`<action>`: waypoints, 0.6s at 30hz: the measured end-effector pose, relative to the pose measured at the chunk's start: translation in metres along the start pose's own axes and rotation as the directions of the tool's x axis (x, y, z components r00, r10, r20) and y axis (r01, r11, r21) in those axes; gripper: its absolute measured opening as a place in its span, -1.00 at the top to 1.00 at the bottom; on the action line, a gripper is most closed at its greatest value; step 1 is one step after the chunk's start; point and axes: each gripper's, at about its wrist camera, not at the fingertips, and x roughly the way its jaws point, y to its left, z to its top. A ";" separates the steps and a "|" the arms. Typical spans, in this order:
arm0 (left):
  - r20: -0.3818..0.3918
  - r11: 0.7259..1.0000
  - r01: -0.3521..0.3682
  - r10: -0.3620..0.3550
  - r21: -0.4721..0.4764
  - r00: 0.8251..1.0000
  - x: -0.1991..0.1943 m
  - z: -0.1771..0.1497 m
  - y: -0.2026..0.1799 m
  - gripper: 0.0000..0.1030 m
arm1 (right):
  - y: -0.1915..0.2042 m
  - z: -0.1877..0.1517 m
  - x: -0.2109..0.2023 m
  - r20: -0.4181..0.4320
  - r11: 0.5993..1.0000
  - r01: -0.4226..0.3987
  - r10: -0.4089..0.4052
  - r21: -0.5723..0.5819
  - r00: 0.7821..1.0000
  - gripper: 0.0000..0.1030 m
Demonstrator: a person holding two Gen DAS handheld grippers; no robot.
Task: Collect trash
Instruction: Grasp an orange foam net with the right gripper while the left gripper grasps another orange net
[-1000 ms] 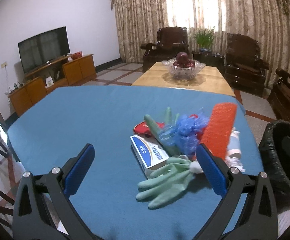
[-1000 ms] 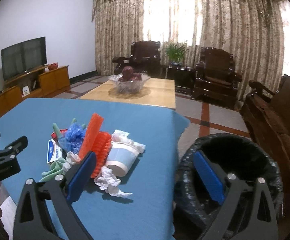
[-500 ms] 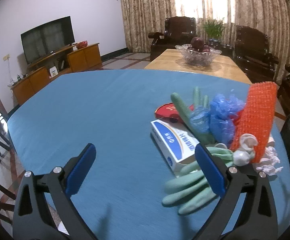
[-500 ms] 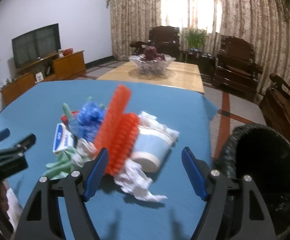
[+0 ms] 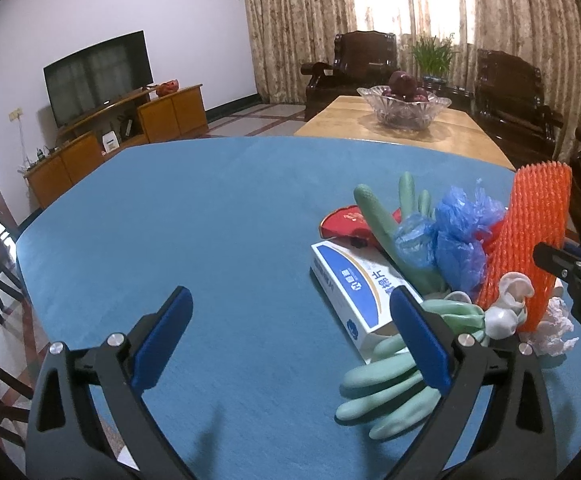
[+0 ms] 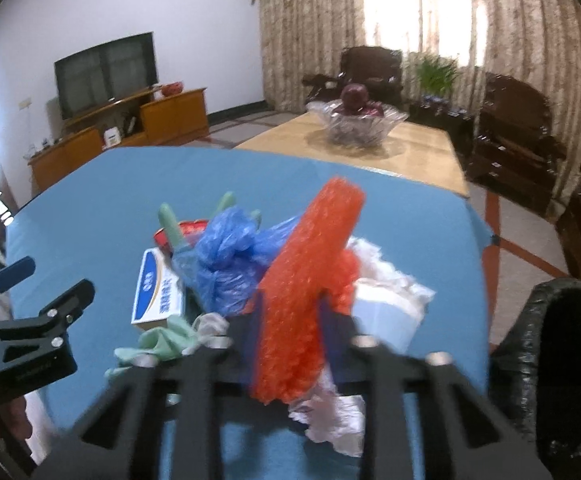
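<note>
A pile of trash lies on the blue tablecloth (image 5: 210, 220): an orange foam net (image 6: 310, 280), a crumpled blue plastic bag (image 6: 226, 264), a white-and-blue box (image 5: 358, 284), green rubber gloves (image 5: 386, 384), a paper cup (image 6: 386, 312) and white tissue (image 6: 330, 416). My right gripper (image 6: 290, 320) has its jaws closing on the orange net, with a blue pad against each side of it. Left of the pile my left gripper (image 5: 290, 344) hovers open over bare cloth, its right finger in front of the box and gloves.
A black-lined trash bin (image 6: 562, 360) stands off the table's right edge. Beyond the table are a wooden coffee table (image 5: 450, 136) with a glass fruit bowl (image 5: 404, 110), dark armchairs, and a TV cabinet (image 5: 130, 128) at the left. Dark chairs stand at the near left.
My right gripper swung left from above the bin to the pile and its jaws closed round the orange net. The left gripper sank closer to the table, then held still.
</note>
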 end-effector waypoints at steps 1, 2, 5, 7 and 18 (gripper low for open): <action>-0.001 1.000 0.001 -0.001 -0.002 1.000 0.000 0.000 0.000 -0.86 | -0.001 -0.001 -0.002 0.007 1.000 -0.014 0.014 0.006 1.000 0.80; -0.002 1.000 0.001 -0.001 -0.002 1.000 0.000 -0.001 -0.002 -0.86 | -0.001 -0.001 -0.006 0.013 1.000 -0.027 0.027 0.008 1.000 0.81; 0.000 1.000 0.007 -0.007 0.004 1.000 -0.001 0.000 -0.005 -0.86 | -0.003 0.001 -0.020 0.048 0.999 -0.048 0.047 0.015 0.998 0.82; 0.004 1.000 0.014 -0.014 0.009 1.000 -0.003 0.000 -0.009 -0.86 | -0.007 0.004 -0.032 0.074 0.997 -0.063 0.061 0.034 0.995 0.82; -0.015 0.994 0.100 -0.099 0.042 0.995 -0.011 -0.008 -0.046 -0.86 | -0.035 -0.010 -0.074 0.075 0.998 -0.012 0.007 0.067 0.997 0.82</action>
